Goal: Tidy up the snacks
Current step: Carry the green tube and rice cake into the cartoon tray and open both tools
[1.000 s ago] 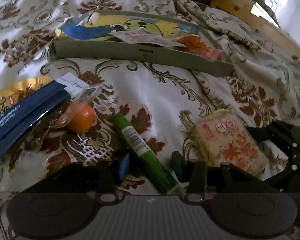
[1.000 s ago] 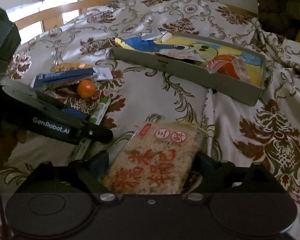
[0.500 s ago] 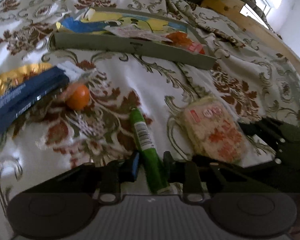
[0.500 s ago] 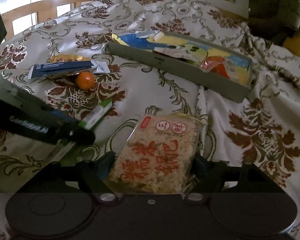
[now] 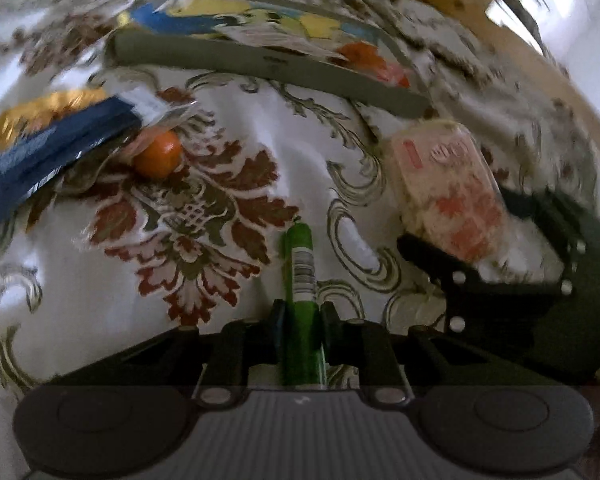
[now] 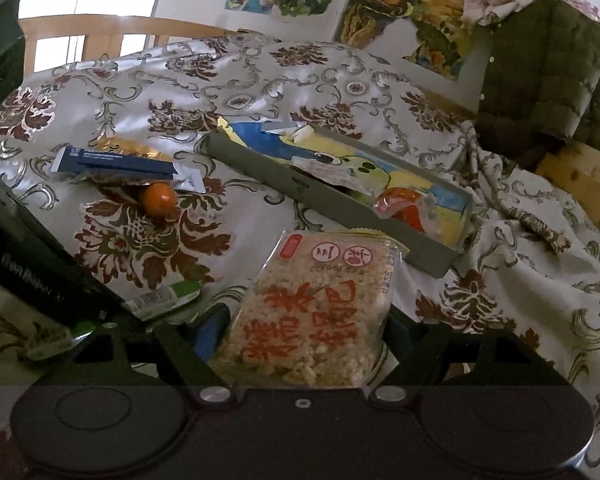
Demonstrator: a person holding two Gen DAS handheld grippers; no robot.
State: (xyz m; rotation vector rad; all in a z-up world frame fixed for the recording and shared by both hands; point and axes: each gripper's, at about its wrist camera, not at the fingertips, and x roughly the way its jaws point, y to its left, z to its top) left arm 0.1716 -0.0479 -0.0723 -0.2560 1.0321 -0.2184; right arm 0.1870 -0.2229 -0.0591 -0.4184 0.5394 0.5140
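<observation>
Left gripper (image 5: 300, 320) pinched a green stick pack (image 5: 299, 264), jaws having just been closing on it – the pack ran straight out toward 12 o'clock from between the pads, over the patterned bedspread (image 5: 228, 120). Right gripper (image 6: 300, 332) clamped a rice cracker pack (image 6: 312, 312) across its width, jaws having just been closing, pack tilted up off the cloth; in the left wrist view the same pack (image 5: 448, 192) sat at 3 o'clock of the green one.

Grey tray (image 6: 300, 188) with a cartoon lining lay at 12 o'clock of the rice cracker pack, near it – inside were a crinkled clear wrapper (image 6: 332, 170) and an orange-red packet (image 6: 404, 204) at the tray's right end. At 10 o'clock, well apart from the tray: a small orange (image 6: 159, 198) just beside a blue packet (image 6: 112, 164), with a gold packet (image 6: 128, 146) partly under the blue one. Left wrist view was blurred.
</observation>
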